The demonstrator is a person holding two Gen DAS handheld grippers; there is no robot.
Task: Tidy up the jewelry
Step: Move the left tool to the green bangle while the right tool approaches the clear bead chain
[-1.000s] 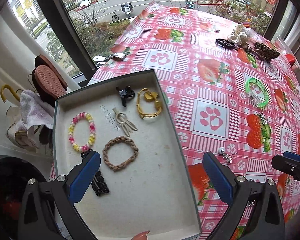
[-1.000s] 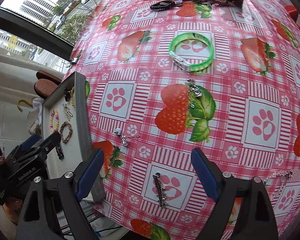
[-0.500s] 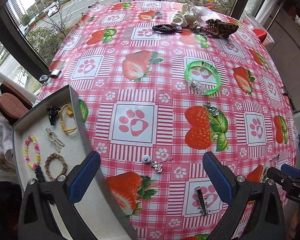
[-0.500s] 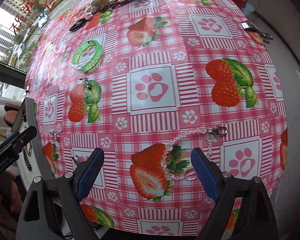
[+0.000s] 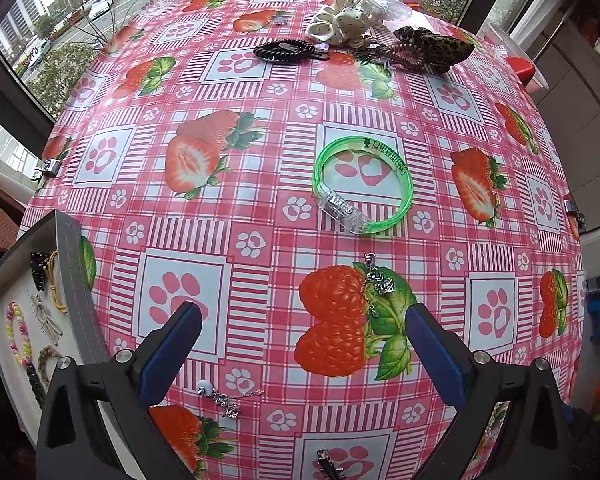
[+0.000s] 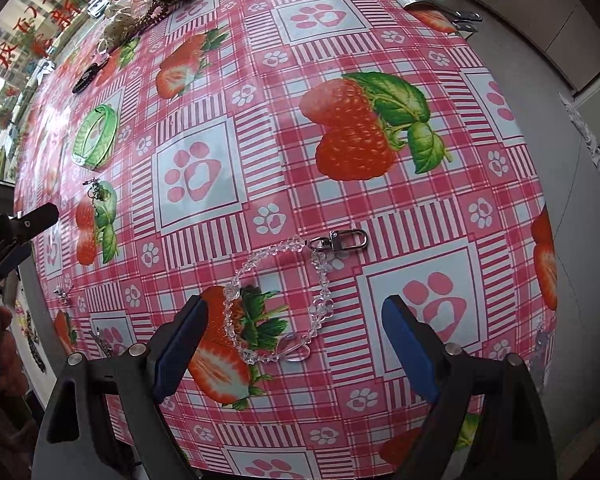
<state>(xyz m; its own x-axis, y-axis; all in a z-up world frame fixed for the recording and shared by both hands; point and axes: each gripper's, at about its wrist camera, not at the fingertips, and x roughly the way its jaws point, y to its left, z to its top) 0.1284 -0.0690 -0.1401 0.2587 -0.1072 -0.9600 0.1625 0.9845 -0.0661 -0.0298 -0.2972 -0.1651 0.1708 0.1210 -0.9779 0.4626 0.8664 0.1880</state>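
Observation:
My right gripper (image 6: 296, 344) points down at the strawberry tablecloth (image 6: 380, 208) and stands open. A clear bead chain (image 6: 320, 304) with a silver clasp (image 6: 342, 240) lies flat between its blue fingers, touched by neither. My left gripper (image 5: 302, 354) is also open, with nothing between its fingers, above a printed strawberry. A silver charm (image 5: 376, 280) lies just beyond it and a green bangle (image 5: 364, 188) farther on. A small white-bead charm (image 5: 220, 396) lies by the left finger. The grey tray (image 5: 76, 280) at the left holds several bracelets and clips.
White scrunchie (image 5: 340, 20), leopard scrunchie (image 5: 432, 50) and black coil tie (image 5: 288, 50) lie at the table's far side. A dark hair clip (image 5: 328, 464) lies at the near edge. The table's right edge drops to the floor (image 6: 572, 240). Windows stand behind the table.
Both grippers swung right, away from the tray. The left went from over the tray to over the cloth. The right rolled and came down over the clear bead chain. Both stayed open.

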